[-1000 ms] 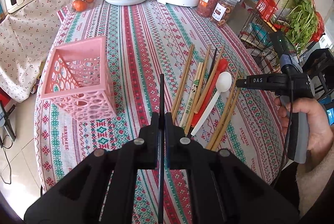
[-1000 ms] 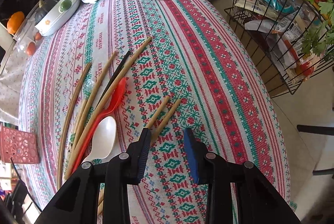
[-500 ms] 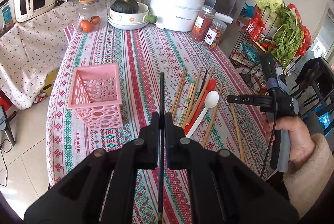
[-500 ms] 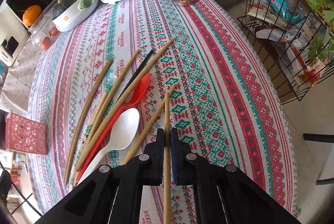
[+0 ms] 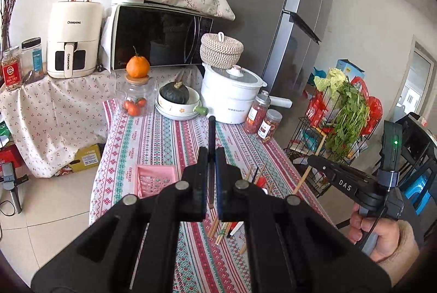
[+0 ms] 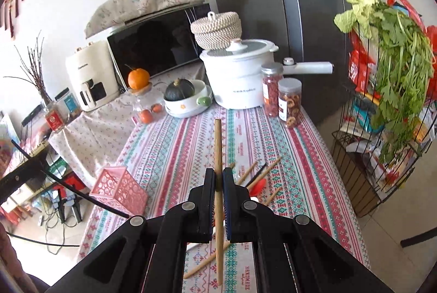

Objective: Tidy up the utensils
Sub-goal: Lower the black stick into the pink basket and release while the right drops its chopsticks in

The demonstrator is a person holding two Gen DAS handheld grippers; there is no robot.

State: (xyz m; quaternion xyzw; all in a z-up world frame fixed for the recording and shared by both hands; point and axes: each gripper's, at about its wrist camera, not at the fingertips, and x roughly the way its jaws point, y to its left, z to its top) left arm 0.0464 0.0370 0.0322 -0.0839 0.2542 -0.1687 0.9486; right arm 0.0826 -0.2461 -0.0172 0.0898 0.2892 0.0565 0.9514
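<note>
A black chopstick (image 5: 211,140) is clamped in the left gripper (image 5: 210,164); a wooden chopstick (image 6: 218,156) is clamped in the right gripper (image 6: 218,178).

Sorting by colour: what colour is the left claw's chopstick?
Black chopstick, clearest in the left wrist view.

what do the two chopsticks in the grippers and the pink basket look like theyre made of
The chopstick in the right gripper, light tan and matte, looks like bamboo or wood. The one in the left gripper is plain black and smooth, possibly plastic or lacquered wood; the look leaves it open. The pink basket has even colour and moulded round holes, so likely plastic.
</note>
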